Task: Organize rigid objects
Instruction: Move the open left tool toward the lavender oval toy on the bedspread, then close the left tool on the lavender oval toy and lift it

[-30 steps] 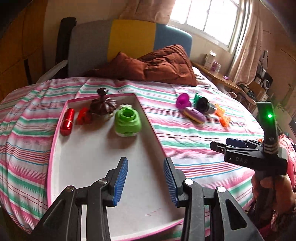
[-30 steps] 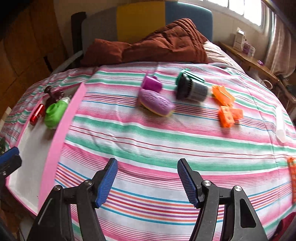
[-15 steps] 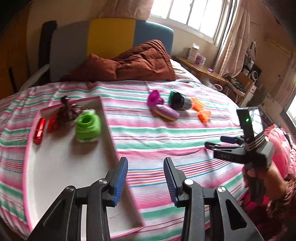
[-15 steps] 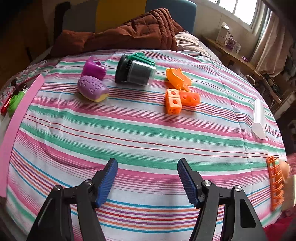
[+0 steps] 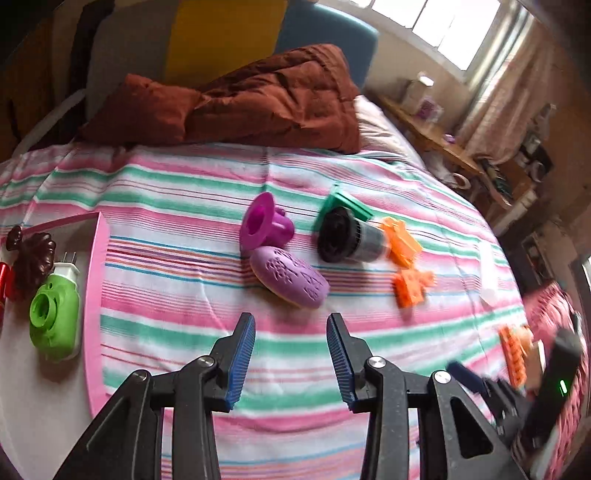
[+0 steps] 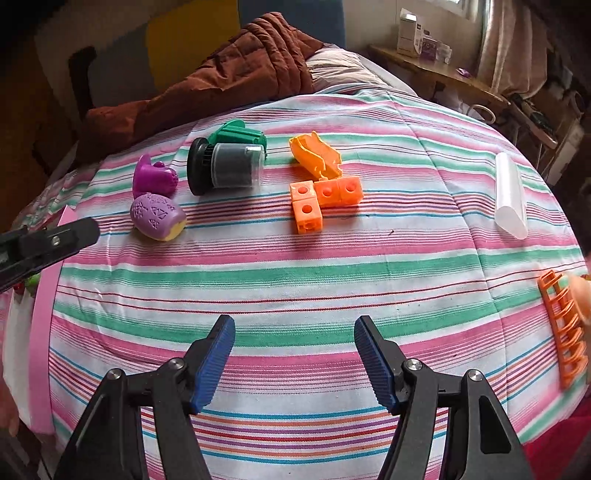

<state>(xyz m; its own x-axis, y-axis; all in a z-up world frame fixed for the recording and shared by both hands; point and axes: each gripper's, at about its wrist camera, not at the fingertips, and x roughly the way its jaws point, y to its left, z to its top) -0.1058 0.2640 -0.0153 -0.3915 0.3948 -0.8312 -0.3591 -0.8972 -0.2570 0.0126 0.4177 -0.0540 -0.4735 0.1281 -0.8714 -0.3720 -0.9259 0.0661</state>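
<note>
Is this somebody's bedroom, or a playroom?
Most likely a bedroom. The toys lie on a pink and green striped bedsheet, a rumpled brown quilt sits by the padded headboard, and a wooden bedside shelf stands beside.

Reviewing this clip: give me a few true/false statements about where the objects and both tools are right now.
1. The left tool is open and holds nothing. True.
2. The green plug-in device lies on the striped bedspread. False: it lies in the pink-rimmed tray.
3. The orange cubes are joined in an L. True.
4. The right tool grips the purple oval piece. False: it is open, empty, apart from it.
</note>
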